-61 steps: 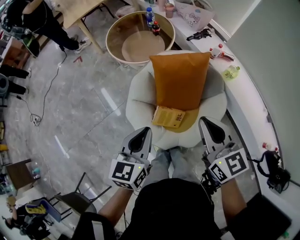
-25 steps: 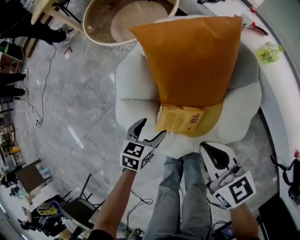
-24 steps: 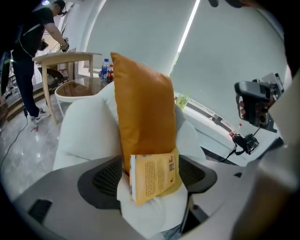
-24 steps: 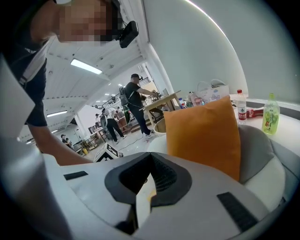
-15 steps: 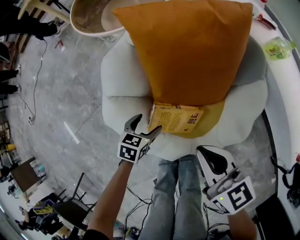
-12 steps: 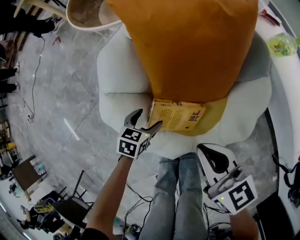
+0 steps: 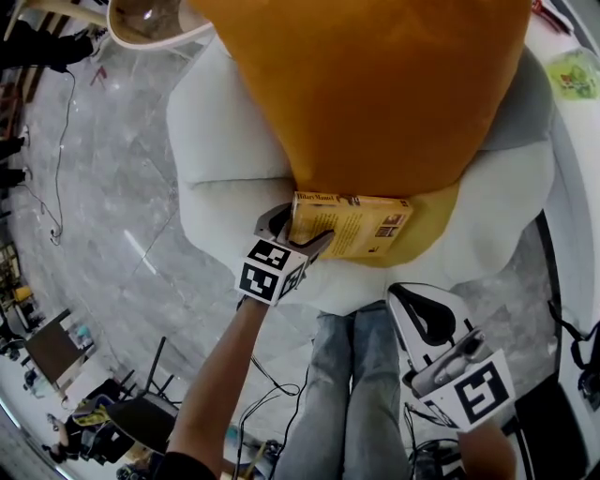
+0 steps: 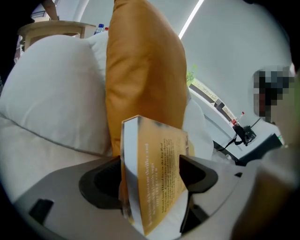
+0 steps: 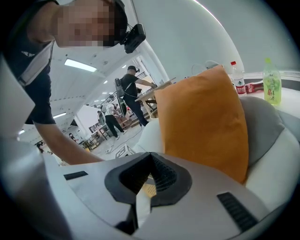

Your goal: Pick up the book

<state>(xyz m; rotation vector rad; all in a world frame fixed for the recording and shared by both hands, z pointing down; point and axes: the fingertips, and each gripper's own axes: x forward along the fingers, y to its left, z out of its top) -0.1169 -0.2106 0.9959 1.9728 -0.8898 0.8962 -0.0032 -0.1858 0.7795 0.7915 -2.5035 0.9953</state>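
Observation:
A yellow book (image 7: 361,225) lies on a white cushioned seat (image 7: 225,197), its top edge against an orange pillow (image 7: 375,84). My left gripper (image 7: 298,230) is open, with the book's left end between its jaws. In the left gripper view the book (image 8: 154,178) sits nearer the left jaw, and its printed cover faces the right jaw. My right gripper (image 7: 427,314) hangs low and apart from the book, beside the person's knees. In the right gripper view it (image 9: 150,180) is shut on nothing, and the pillow (image 9: 206,122) stands ahead.
The person's jeans-clad legs (image 7: 347,394) stand against the seat's front edge. A round wooden table (image 7: 141,23) is at the far left, beyond grey marble floor (image 7: 94,187). A white ledge runs along the right, holding a green bottle (image 7: 574,75). Other people stand in the background (image 9: 131,89).
The left gripper has moved up and right to the book, so its jaws now straddle the book's left end. The view has closed in on the seat. The right gripper has stayed low.

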